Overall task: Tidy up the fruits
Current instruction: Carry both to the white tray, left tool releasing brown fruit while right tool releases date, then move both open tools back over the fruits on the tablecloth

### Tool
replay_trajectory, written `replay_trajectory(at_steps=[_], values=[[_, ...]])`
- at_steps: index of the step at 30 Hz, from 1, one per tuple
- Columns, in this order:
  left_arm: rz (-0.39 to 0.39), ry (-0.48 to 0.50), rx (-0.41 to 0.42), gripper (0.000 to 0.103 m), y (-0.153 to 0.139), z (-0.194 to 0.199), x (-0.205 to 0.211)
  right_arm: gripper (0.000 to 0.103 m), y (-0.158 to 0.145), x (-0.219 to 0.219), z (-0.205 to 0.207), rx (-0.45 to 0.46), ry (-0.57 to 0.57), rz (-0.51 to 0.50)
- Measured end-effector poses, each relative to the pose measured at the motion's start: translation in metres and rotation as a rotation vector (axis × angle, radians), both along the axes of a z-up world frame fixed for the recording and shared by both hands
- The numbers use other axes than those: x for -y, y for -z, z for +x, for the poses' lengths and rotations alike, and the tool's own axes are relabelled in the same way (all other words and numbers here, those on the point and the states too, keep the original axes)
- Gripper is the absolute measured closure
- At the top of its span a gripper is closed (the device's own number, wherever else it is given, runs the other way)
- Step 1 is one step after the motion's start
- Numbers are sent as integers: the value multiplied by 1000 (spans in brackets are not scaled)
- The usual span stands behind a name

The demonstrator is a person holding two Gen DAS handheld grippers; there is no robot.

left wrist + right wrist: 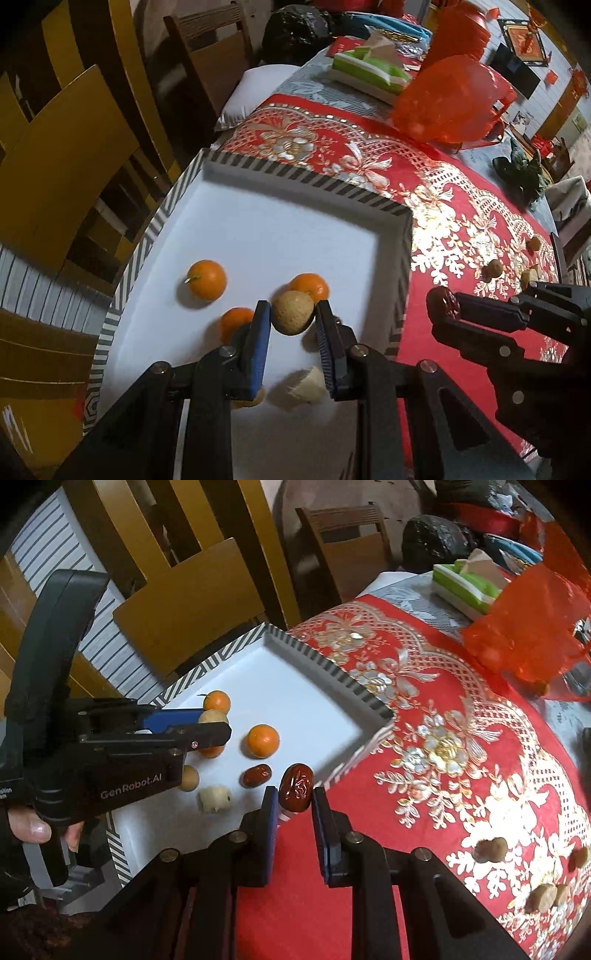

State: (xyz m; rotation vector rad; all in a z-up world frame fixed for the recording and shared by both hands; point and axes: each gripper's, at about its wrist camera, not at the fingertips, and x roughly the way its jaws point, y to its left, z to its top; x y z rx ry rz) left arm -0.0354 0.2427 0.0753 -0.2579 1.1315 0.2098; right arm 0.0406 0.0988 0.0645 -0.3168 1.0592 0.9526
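Left gripper [291,314] is clamped tight on a round tan longan-like fruit [292,312], held over the white tray w/ striped rim [306,177], above three small oranges [207,278]. Right gripper [294,794] pinches a wrinkly dark-red date [296,782] just outside the tray's near corner. Risks: the date clips the rim or drops short onto the red-and-gold embroidered cloth [443,738]; the round fruit may roll into the oranges on release.

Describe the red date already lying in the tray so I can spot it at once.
Find the white tray with the striped rim. Near its closest corner, beside an orange, lies the loose date: dark red, wrinkled, oblong, unlike the round orange and tan fruits.
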Motion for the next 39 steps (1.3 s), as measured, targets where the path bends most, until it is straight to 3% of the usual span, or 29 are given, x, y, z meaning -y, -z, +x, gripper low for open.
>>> replay_trajectory(at_steps=[23,27,29,31,32,34,39], values=[[-27,-43,-54,78,26,-13,-24,82,56,-62,19,-62,-69,-104],[-29,-60,-51,50,27,-12,-27,80,53,-57,18,-82,-53,-78],[-40,-70,-41,45,25,-12,-29,68,48,-54,17,-73,-47,-59],[-33,-93,-39,36,23,-11,-32,66,42,-49,16,-54,-32,-47],[-32,-101,-36,34,21,-11,-33,65,39,-46,16,-53,-25,-36],[-32,-103,-27,33,19,-10,-32,53,33,-38,17,-53,-5,-12],[4,-86,-11,30,10,-5,-20,49,16,-16,17,-22,39,15]])
